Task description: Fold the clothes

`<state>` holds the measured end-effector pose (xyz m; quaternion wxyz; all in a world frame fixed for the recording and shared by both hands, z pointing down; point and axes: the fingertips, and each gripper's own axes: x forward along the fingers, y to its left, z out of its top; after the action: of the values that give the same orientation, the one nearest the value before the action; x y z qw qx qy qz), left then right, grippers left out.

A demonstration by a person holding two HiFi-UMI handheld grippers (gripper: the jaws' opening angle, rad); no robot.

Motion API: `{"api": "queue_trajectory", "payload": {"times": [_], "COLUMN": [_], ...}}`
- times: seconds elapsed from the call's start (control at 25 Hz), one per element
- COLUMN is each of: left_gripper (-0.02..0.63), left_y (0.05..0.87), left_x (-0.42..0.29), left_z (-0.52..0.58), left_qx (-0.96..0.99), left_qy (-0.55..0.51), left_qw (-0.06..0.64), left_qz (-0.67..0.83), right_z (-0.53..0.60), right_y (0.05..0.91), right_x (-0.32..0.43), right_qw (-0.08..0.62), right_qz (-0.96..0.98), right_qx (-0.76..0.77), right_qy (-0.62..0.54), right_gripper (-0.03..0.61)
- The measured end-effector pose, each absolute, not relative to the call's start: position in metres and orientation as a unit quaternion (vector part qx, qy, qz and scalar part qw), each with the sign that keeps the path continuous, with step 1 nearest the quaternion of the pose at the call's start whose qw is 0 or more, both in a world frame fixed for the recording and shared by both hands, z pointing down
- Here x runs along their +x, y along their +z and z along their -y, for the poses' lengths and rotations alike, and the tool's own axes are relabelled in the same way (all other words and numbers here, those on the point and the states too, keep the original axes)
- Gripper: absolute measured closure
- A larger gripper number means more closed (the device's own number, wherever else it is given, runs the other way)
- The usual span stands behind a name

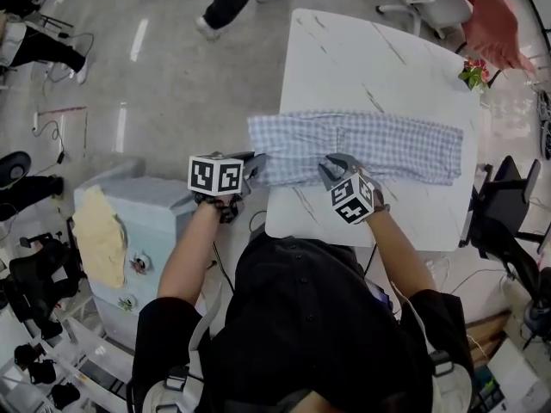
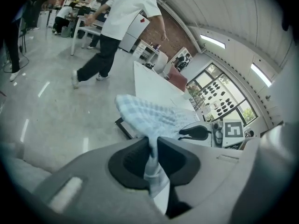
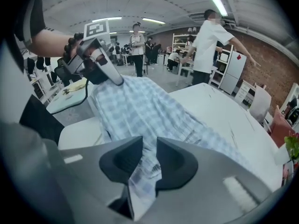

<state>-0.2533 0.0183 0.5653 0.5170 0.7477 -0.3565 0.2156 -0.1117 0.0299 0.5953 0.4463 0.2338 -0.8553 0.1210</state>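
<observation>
Although its cut is hard to read (shirt or shorts, it cannot be told), the blue-and-white checked cotton garment [image 1: 362,149] lies flat in a long band across the near half of the white marble-veined tabletop [image 1: 344,50]. In the head view it runs from nine o'clock to three o'clock. Its nine o'clock end hangs past the table's edge, over the floor. At that end the left gripper [image 1: 250,172] has its jaws nearly together on a bunched corner of the cloth, and the left gripper view shows a strip of fabric pinched between the black pads and trailing down behind them. The right gripper [image 1: 336,169] sits on the garment's six o'clock hem near its middle. Its jaws are a little wider but clamped on a fold of the same check, with a label-like patch showing in the gap that is too blurred to read. The wearer's dark torso hides the table's six o'clock edge. Off the table at eight o'clock stands a pale blue-grey cabinet [image 1: 138,222] with a yellowish cloth [image 1: 99,235] draped on it. At one o'clock a salmon-pink cloth [image 1: 495,20] hangs over a white chair and is partly cut off. At twelve o'clock only the legs of a walking person [image 1: 232,3] are in frame.
</observation>
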Motion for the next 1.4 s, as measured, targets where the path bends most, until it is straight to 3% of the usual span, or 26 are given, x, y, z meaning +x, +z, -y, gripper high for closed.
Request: {"api": "queue_trajectory", "payload": {"times": [0.28, 0.52, 0.96, 1.4], "left_gripper": [0.563, 0.563, 0.563, 0.537], "left_y": [0.506, 0.461, 0.450, 0.537], "left_x": [-0.210, -0.136, 0.038, 0.144], "left_z": [-0.009, -0.007, 0.012, 0.013], "left_qx": [0.769, 0.793, 0.798, 0.758], "left_qy": [0.221, 0.270, 0.199, 0.262], "left_qw": [0.464, 0.416, 0.484, 0.498], "left_qz": [0.380, 0.354, 0.298, 0.330], "right_z": [-0.042, -0.051, -0.048, -0.050], "right_y": [0.574, 0.544, 0.527, 0.530], "right_x": [-0.101, -0.041, 0.098, 0.211], "right_qw": [0.386, 0.342, 0.325, 0.335], "right_qz": [0.893, 0.908, 0.899, 0.876], "right_qx": [0.196, 0.199, 0.253, 0.304], "right_qy": [0.124, 0.134, 0.150, 0.170], "right_gripper": [0.448, 0.442, 0.442, 0.443]}}
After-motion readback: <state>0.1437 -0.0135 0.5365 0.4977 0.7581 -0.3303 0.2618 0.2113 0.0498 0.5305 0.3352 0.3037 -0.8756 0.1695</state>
